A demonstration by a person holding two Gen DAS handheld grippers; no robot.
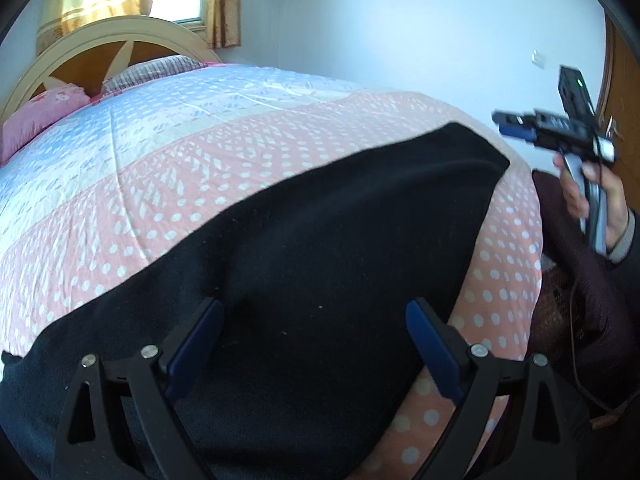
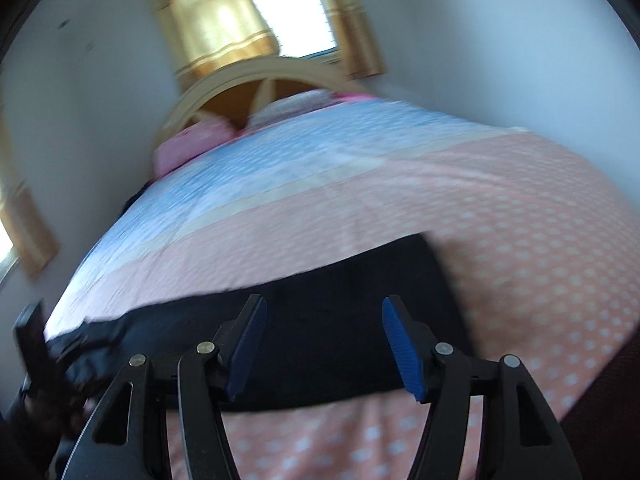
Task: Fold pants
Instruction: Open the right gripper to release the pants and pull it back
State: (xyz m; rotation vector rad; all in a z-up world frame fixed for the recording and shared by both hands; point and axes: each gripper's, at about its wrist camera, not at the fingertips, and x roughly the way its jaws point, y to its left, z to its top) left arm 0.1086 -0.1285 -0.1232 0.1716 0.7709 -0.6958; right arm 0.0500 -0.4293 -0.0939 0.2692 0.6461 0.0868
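Only my left view shows my hand [image 1: 600, 204] gripping the right tongs [image 1: 516, 126]; both tongs gape empty, left tongs [image 1: 314, 344] over flat black pants [image 1: 320, 240] on dotted quilt [image 1: 160, 208].

Left wrist view: looks down-forward along own blue-padded fingers, close over black cloth pants [image 1: 312, 240] on pink-and-blue dotted quilt [image 1: 168, 168]; cream arched headboard [image 1: 100, 36] upper left of frame.
Right wrist view: same slant, close, blurred; headboard [image 2: 256, 76] upper centre.
Shared: pants [image 2: 340, 308], quilt [image 2: 520, 208], gold curtains [image 1: 224, 4].
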